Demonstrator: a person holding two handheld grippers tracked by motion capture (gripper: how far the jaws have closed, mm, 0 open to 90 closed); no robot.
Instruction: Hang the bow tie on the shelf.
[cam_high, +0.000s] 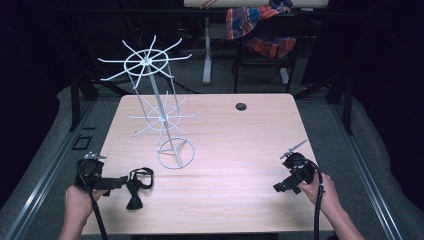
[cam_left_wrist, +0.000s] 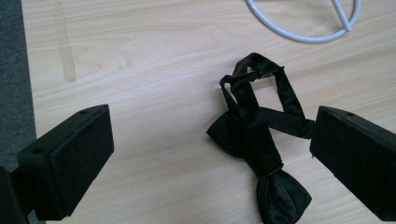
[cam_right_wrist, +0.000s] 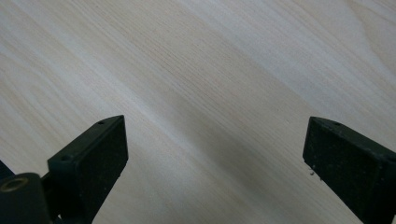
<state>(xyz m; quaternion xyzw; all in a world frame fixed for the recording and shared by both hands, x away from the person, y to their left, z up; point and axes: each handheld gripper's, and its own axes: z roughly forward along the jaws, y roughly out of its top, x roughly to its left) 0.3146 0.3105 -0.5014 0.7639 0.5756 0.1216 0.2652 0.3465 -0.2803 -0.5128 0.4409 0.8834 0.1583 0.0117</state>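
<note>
A black bow tie with its strap looped above the knot is seen lying flat on the light wooden tabletop, near the front left edge. In the left gripper view the bow tie is shown between the two black jaws, closer to the one at the right of that view, whose edge lies against the strap; whether they touch cannot be told. The left hand-held gripper is held low over the tabletop with its jaws spread wide and clamped on nothing. The right hand-held gripper is held at the front right, well apart from the bow tie; its jaws are likewise spread apart over bare wood. A white wire rack with radiating arms is stood on its ring base behind the bow tie.
</note>
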